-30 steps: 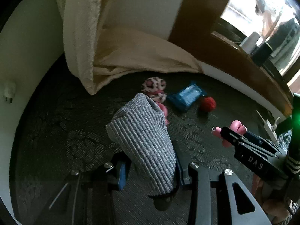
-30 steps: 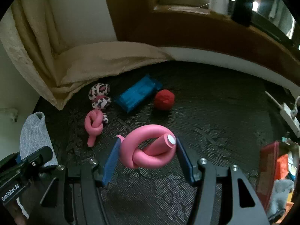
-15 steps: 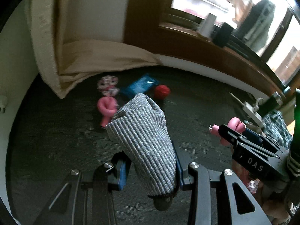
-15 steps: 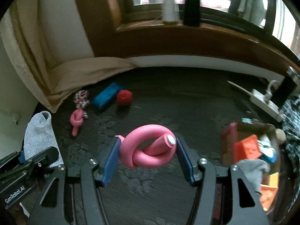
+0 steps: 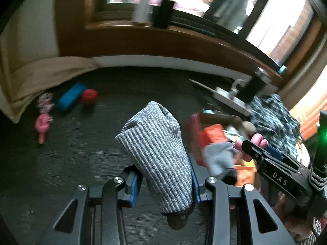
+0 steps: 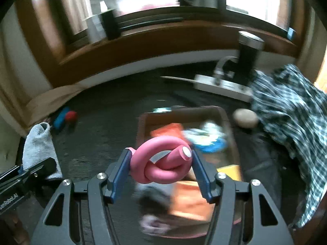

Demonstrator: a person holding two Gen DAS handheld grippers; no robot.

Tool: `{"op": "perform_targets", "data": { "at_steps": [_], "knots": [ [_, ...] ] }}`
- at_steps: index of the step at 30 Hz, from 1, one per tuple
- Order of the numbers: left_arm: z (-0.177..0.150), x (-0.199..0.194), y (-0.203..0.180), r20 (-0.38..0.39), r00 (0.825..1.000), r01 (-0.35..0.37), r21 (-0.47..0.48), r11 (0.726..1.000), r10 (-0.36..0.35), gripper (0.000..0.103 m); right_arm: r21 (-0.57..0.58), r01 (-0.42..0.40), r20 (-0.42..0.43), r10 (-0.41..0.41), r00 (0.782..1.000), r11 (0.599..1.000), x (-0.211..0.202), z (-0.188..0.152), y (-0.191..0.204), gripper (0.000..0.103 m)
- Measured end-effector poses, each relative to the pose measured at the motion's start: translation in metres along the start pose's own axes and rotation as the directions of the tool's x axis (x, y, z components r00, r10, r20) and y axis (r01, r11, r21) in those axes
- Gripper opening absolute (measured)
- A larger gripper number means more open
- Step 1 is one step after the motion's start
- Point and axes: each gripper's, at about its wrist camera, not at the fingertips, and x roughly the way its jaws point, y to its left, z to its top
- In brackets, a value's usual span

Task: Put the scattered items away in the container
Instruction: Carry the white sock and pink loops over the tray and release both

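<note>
We have the box [image 6: 223, 118] on the dark carpet [image 5: 126, 89] near the right side of the floor, beside a checked cloth [image 6: 290, 110] and in front of a power strip [image 6: 222, 86]. It already holds several things: an orange block [image 6: 169, 129], a blue and white item [image 6: 208, 139] and a grey cloth [image 5: 219, 157], all blurred, so we cannot name them more closely. A pale round thing [image 6: 245, 118] lies just outside its right wall.

Our left gripper [image 5: 163, 180] is clamped on a grey sock [image 5: 157, 149], which stands up between the jaws, over the carpet just left of the box. Our right gripper [image 6: 160, 167] is closed on a knotted pink tube [image 6: 161, 163] and hangs over the near part of the box.

Well apart, at the far left edge of the carpet by the heaped curtain [image 5: 40, 75], four things lie loose: a blue pack [image 5: 69, 97], a red ball [image 5: 89, 96] touching it, a spotted scrunchie [image 5: 44, 101] and a second pink knot [image 5: 41, 123].

We judge the task part done: some things are in the box, two are in our grip and close to it, and four are left on the floor. The tube looks ready to be let go into the box, and the sock needs a short carry to the right.
</note>
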Motion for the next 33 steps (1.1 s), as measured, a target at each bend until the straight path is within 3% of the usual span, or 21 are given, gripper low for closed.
{"op": "perform_targets", "data": {
  "at_steps": [7,11,16,19,22,25,33],
  "knots": [
    [0.012,0.032,-0.061,-0.045,0.995,0.088,0.051,0.995,-0.085,0.041,0.094,0.015,-0.012,-0.014,1.0,0.995,-0.005,-0.003,-0.072,0.063],
    [0.024,0.049,-0.086,-0.054,0.992,0.115,0.071,0.991,-0.112,0.041,0.094,-0.004,-0.014,0.005,1.0,0.996,-0.004,-0.002,-0.082,0.063],
    [0.043,0.081,-0.099,-0.12,0.98,0.169,0.057,0.984,-0.162,0.044,0.07,-0.043,-0.031,0.046,0.998,0.997,0.005,-0.002,-0.081,0.063],
    [0.047,0.093,-0.101,-0.143,0.977,0.167,0.066,0.984,-0.156,0.058,0.056,-0.07,-0.048,0.073,0.996,0.996,0.012,-0.002,-0.077,0.063],
    [0.049,0.097,-0.097,-0.149,0.977,0.164,0.06,0.985,-0.154,0.058,0.044,-0.098,-0.069,0.1,0.993,0.994,0.019,-0.001,-0.071,0.064],
    [0.05,0.098,-0.086,-0.147,0.979,0.146,0.034,0.989,-0.139,0.066,0.033,-0.125,-0.089,0.127,0.988,0.992,0.026,0.0,-0.066,0.065],
    [0.05,0.094,-0.061,-0.134,0.985,0.107,-0.023,0.994,-0.109,0.066,0.014,-0.173,-0.127,0.174,0.977,0.985,0.038,0.003,-0.053,0.066]
  ]
}}
